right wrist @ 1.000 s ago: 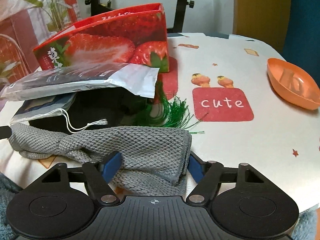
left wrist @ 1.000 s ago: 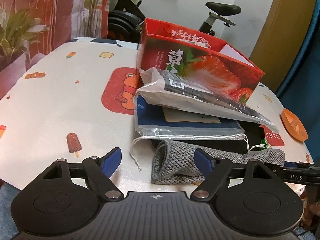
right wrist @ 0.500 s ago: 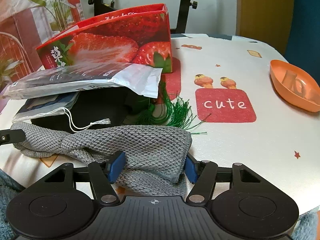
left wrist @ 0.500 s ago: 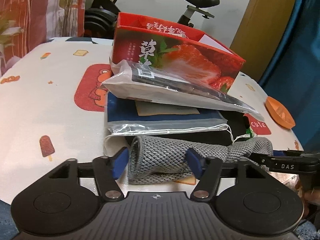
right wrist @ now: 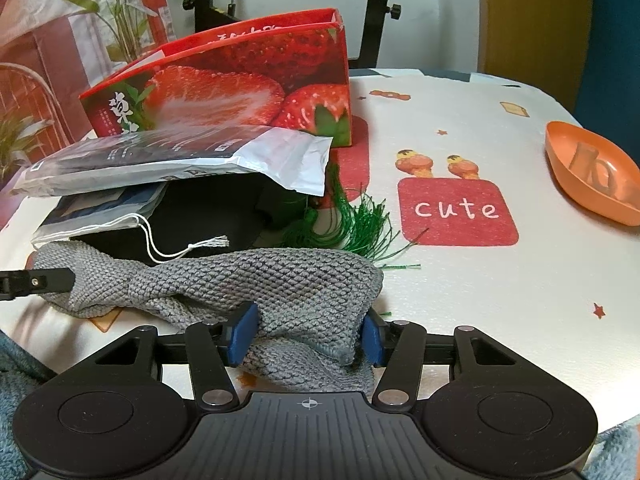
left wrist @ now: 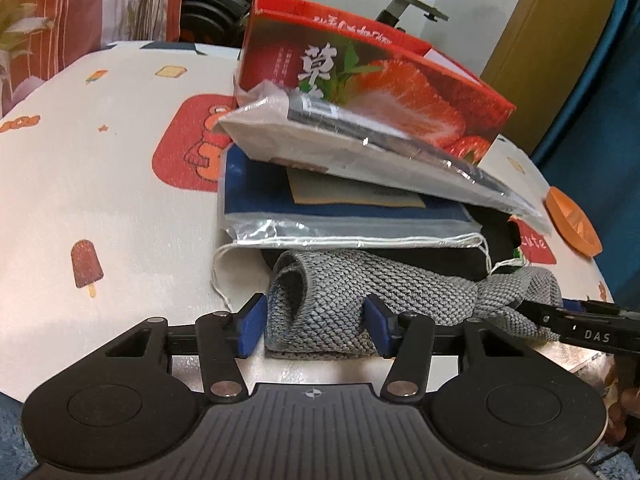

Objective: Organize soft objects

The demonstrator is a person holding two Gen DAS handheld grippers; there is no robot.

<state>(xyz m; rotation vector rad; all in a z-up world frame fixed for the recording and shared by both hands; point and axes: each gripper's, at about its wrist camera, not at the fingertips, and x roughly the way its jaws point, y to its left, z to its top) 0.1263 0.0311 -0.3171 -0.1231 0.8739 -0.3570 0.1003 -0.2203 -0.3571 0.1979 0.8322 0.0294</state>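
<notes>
A grey knitted cloth (left wrist: 332, 292) lies stretched along the table's near edge. My left gripper (left wrist: 316, 322) is at its left, folded end. The jaws are closing, and both blue pads touch the cloth, which fills the gap between them. My right gripper (right wrist: 306, 334) is at the other end of the cloth (right wrist: 280, 280). Its jaws are closing too, and the fabric bunches up between the pads. A black finger of the right gripper (left wrist: 580, 330) shows at the right edge of the left wrist view.
Behind the cloth is a pile: a blue pack in a clear drawstring bag (left wrist: 320, 216), a white plastic bag (left wrist: 340, 140) on top, a black item beneath, and a green tassel (right wrist: 352, 224). A red strawberry box (right wrist: 240, 88) stands further back. An orange dish (right wrist: 592, 176) sits at the right.
The left gripper came down and forward onto the cloth's left end. Both pairs of jaws narrowed around the cloth, and its right end bunched up.
</notes>
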